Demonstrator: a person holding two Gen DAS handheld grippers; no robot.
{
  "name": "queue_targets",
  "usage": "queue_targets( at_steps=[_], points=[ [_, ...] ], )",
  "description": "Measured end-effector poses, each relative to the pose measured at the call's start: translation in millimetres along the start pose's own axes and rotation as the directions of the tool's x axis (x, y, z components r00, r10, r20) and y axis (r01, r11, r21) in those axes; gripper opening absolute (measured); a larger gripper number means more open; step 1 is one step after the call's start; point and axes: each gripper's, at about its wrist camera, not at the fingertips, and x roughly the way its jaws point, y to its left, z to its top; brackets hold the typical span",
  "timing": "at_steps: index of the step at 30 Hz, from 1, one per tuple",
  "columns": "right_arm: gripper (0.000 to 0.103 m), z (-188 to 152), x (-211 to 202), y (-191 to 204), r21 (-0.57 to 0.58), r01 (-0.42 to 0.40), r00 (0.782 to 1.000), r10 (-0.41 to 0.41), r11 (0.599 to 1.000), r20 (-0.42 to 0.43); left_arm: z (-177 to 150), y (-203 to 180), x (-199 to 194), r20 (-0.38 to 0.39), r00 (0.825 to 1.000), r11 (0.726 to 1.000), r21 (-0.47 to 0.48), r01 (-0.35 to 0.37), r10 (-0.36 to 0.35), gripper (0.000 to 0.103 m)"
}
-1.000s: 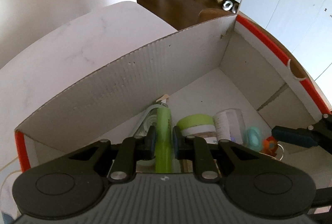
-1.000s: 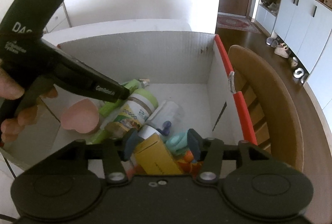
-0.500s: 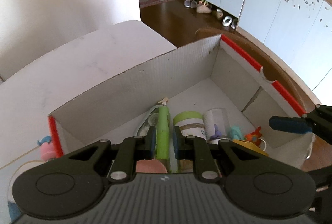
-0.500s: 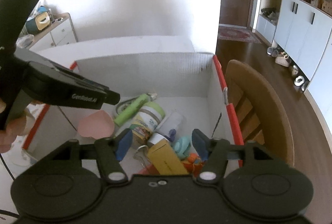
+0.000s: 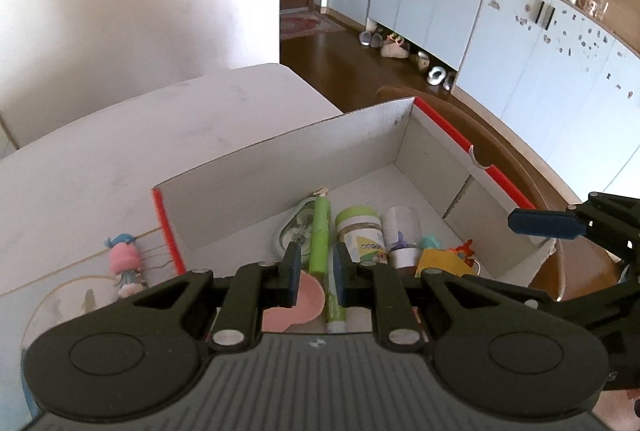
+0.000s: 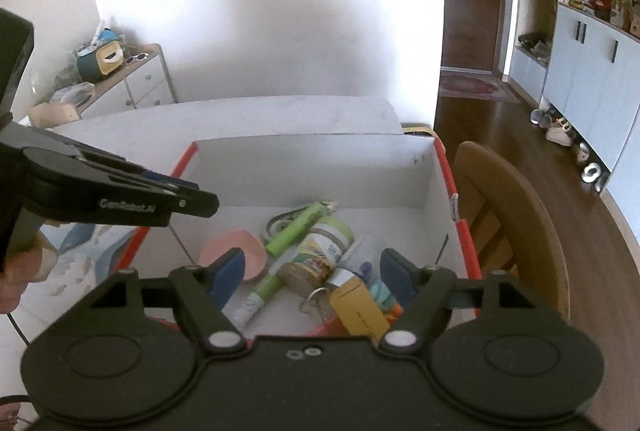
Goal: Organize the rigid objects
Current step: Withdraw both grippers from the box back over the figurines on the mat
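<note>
**Both claws hover above a half-filled box**

The left claw (image 5: 316, 267), its fingers narrowly parted and empty, and the right claw (image 6: 310, 277), spread wide and empty, hang over a red-edged cardboard box (image 6: 428, 187) on the white worktop (image 5: 120, 159). Inside lie a green tube (image 6: 294, 229), a green-lidded jar (image 6: 320, 255), a pink heart-shaped dish (image 6: 236, 251) and a yellow carton (image 6: 358, 307). A small pink doll (image 5: 126, 263) lies outside, just beside the box; collecting it looks the likely next move, calling for the left claw to open wider.
</note>
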Motion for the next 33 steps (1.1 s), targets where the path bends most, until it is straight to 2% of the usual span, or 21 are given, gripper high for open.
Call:
queue_targets(
  at_steps=[9,13,17,25,26,27,28,29,30,33],
  points=[
    [0.085,-4,-22,25,0.020,-0.049,0.997,0.048,0.999,0.052,-26,23,-35,0.060,0.998,0.998,-0.058,0.038,-0.035,0.016],
    [0.088,-6,-29,44,0.029,-0.068,0.996,0.066,0.997,0.064,-44,38,-51,0.079,0.997,0.997,-0.073,0.028,-0.023,0.016],
    [0.090,-7,-32,67,0.041,-0.096,0.993,0.093,0.995,0.072,-60,65,-62,0.079,0.996,0.987,-0.151,0.053,-0.041,0.017],
    [0.091,-8,-24,124,0.036,-0.109,0.993,0.107,0.993,0.052,-84,113,-78,0.092,0.996,0.986,-0.169,0.014,0.002,0.018],
    [0.091,-9,-22,131,0.037,-0.111,0.993,0.109,0.993,0.048,-86,118,-78,0.091,0.996,0.986,-0.168,0.012,0.003,0.025],
    [0.091,-9,-19,139,0.038,-0.112,0.993,0.111,0.993,0.041,-88,124,-79,0.094,0.996,0.986,-0.166,0.013,0.003,0.039],
    [0.090,-10,-16,146,0.038,-0.112,0.993,0.110,0.993,0.034,-89,129,-80,0.099,0.995,0.986,-0.165,0.012,0.005,0.049],
    [0.090,-11,-14,152,0.038,-0.111,0.993,0.110,0.993,0.031,-92,134,-82,0.109,0.994,0.986,-0.167,0.009,0.009,0.066],
    [0.090,-11,-10,159,0.040,-0.109,0.994,0.108,0.993,0.028,-94,139,-84,0.124,0.992,0.986,-0.168,0.003,0.018,0.070],
    [0.090,-14,-1,176,0.040,-0.102,0.995,0.102,0.994,0.015,-96,153,-83,0.133,0.991,0.988,-0.154,0.008,0.013,0.070]
  ],
)
